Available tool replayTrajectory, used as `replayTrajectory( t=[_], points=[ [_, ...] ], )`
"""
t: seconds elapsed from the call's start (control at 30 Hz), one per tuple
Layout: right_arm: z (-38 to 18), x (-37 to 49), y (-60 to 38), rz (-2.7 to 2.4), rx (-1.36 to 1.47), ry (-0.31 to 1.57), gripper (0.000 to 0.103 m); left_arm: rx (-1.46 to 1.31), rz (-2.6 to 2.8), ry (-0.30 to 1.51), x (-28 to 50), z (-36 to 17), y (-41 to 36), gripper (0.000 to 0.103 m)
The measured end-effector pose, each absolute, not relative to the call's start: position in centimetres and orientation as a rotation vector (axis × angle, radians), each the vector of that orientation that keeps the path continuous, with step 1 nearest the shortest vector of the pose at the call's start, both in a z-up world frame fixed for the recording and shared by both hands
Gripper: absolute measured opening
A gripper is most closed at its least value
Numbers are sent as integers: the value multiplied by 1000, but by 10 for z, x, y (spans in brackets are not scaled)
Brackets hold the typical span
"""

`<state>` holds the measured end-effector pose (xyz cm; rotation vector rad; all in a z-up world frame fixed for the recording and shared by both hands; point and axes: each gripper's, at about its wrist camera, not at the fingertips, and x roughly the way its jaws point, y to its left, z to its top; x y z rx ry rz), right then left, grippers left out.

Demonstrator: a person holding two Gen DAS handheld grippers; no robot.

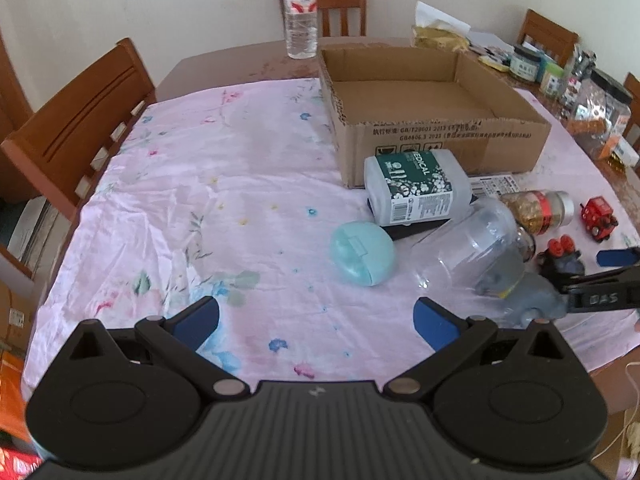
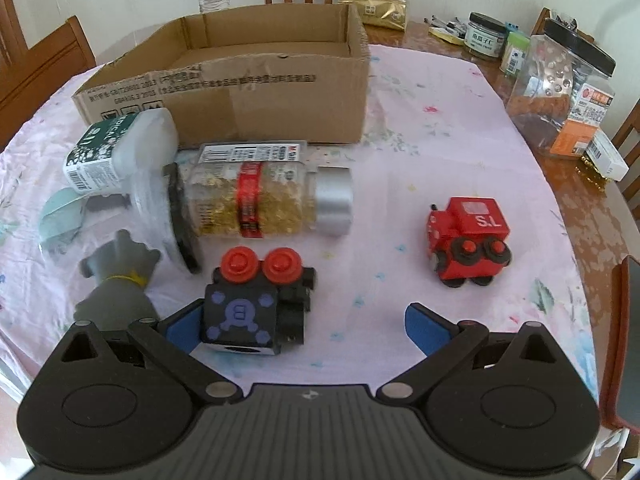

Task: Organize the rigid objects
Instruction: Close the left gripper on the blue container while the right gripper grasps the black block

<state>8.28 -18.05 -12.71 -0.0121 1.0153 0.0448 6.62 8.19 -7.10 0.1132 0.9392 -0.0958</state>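
Observation:
An open cardboard box [image 1: 440, 136] [image 2: 256, 92] stands on the pink floral cloth. In front of it lie a white bottle with a green label [image 1: 416, 188] [image 2: 116, 152], a teal round case [image 1: 362, 254], a clear empty jar [image 1: 472, 248], a jar of gold bits [image 2: 264, 196] [image 1: 536, 210], a grey bag tied with yellow [image 2: 116, 280], a black toy train with red wheels [image 2: 256, 300] [image 1: 560, 258] and a red toy train [image 2: 468, 236] [image 1: 599, 218]. My left gripper [image 1: 316, 322] is open and empty. My right gripper [image 2: 304, 326] is open, its left finger beside the black train.
A water bottle [image 1: 300, 12] stands behind the box. Jars, packets and a clear container [image 2: 560, 80] crowd the table's right side. Wooden chairs [image 1: 80, 120] surround the table.

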Motion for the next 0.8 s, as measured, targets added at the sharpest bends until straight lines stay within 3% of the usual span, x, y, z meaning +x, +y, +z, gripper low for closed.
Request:
replayTrajectory(
  t=[0.8],
  points=[
    [-131, 67, -191, 86, -75, 983, 103, 24, -198, 1019, 157, -129, 79, 103]
  ],
)
